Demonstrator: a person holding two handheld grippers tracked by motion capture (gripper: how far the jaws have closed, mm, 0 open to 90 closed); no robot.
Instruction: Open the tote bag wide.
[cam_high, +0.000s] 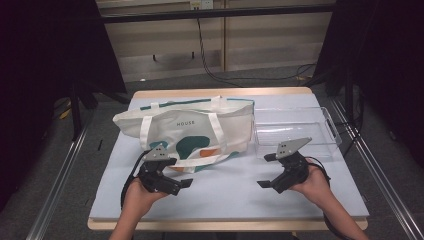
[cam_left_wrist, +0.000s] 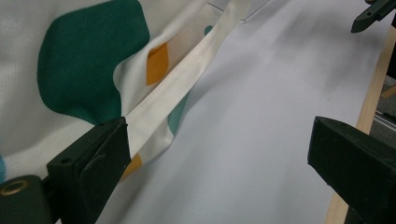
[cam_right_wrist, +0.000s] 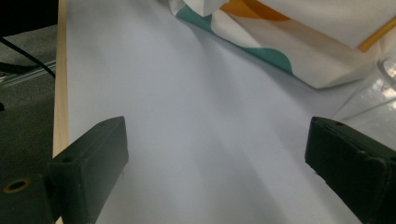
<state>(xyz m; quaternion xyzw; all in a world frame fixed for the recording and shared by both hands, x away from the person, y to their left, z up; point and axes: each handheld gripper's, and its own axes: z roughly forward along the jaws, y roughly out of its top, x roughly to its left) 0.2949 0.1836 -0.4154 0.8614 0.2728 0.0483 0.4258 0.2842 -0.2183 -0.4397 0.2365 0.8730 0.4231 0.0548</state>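
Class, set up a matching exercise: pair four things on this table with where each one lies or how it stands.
Things:
1. tote bag
2. clear tray
3. left tongs
4. right tongs

Places or states:
A. open, near the table's right front
B. flat on the mat, left of the tray
C. open, beside the bag's front edge
D. far right of the mat

Pairs: 1-B, 2-D, 3-C, 4-A

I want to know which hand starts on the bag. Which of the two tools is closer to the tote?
The left tool: it sits right at the tote bag, beside its lower strap. The right tool hangs over bare mat, near the clear tray.
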